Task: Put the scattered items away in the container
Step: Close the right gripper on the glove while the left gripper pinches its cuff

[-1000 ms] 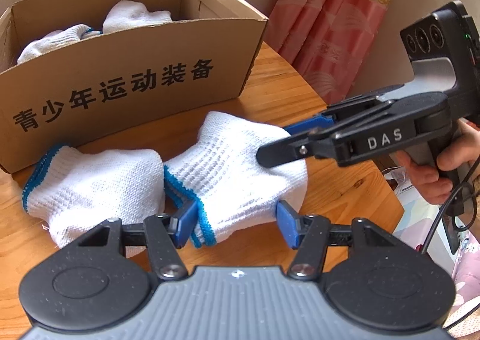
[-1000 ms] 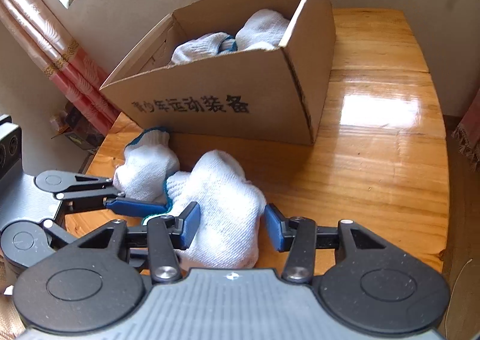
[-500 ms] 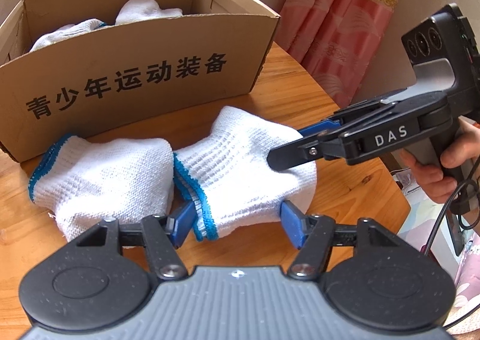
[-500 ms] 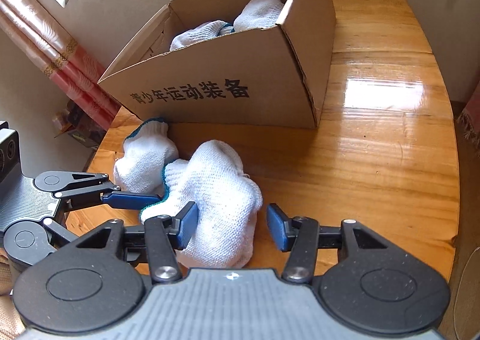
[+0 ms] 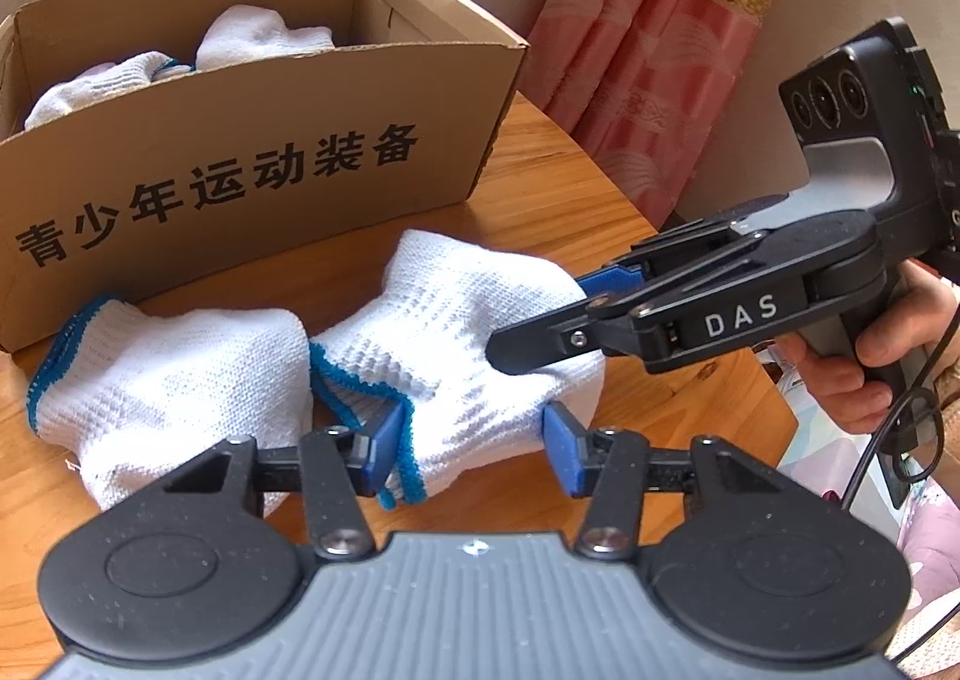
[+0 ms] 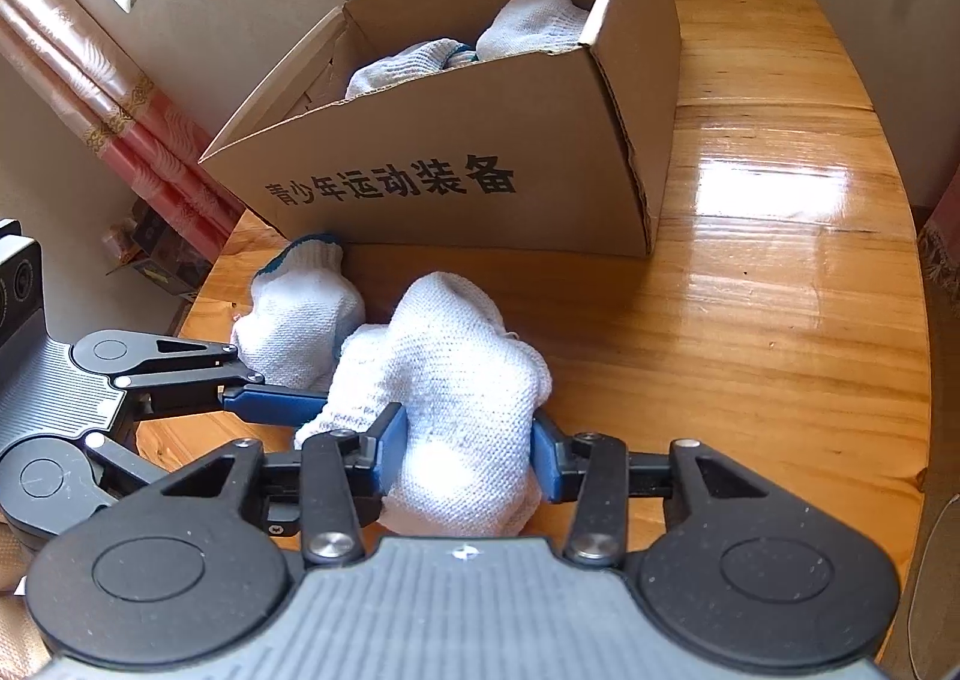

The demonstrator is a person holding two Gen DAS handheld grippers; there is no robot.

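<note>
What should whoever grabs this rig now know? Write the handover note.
Left claw: closing on the cuff end of the gripped glove, pads touching it.
Right claw: closing on the same glove's other end, pads pressing in.
Loose glove: on the table beside it, in front of the cardboard box.
Done: white gloves already in the box.
Left: box this glove, then the loose one.

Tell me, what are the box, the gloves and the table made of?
Box: plain brown cardboard, matte, with a rough cut rim and printed black characters. Gloves: white knitted yarn, likely cotton, with a visible stitch weave and blue-edged cuffs. Table: wood with visible grain, apparently varnished, since it mirrors the window light.
</note>
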